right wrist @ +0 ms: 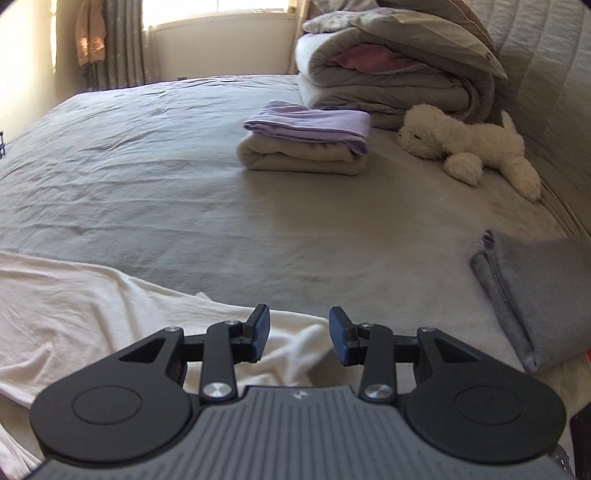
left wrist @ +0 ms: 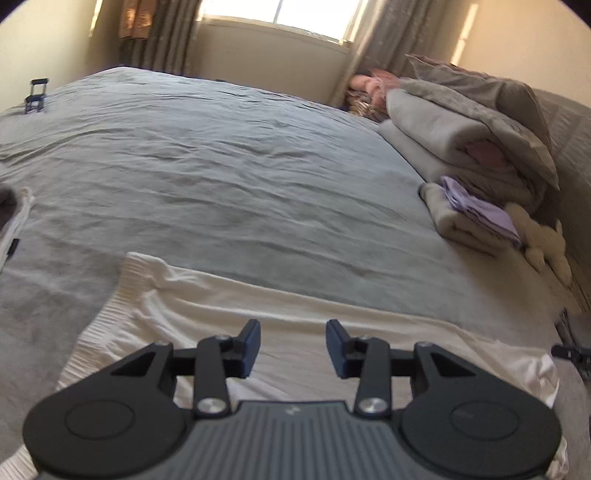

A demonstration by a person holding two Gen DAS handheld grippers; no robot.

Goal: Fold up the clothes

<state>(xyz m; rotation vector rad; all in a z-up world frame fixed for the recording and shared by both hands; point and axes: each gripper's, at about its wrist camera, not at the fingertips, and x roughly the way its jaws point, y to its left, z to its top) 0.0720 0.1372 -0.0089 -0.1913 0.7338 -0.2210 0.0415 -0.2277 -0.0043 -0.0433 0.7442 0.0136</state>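
Note:
A cream-white garment (left wrist: pixel 229 306) with ribbed cuffs lies spread across the near part of the grey bed (left wrist: pixel 221 166). My left gripper (left wrist: pixel 293 347) hovers over it, open, with nothing between its blue pads. In the right wrist view the same white garment (right wrist: pixel 92 306) lies at the lower left, with a crumpled edge under my right gripper (right wrist: pixel 298 334). That gripper is open too and holds nothing. A folded stack, lilac cloth (right wrist: pixel 310 123) on a beige towel (right wrist: pixel 303 157), sits further up the bed.
Folded grey duvets and pillows (right wrist: pixel 399 62) pile up at the headboard, a white plush toy (right wrist: pixel 469 147) beside them. A folded grey cloth (right wrist: pixel 535 291) lies at the right edge. Another garment (left wrist: pixel 11 218) shows at the left edge. A window with curtains (left wrist: pixel 258 22) is behind the bed.

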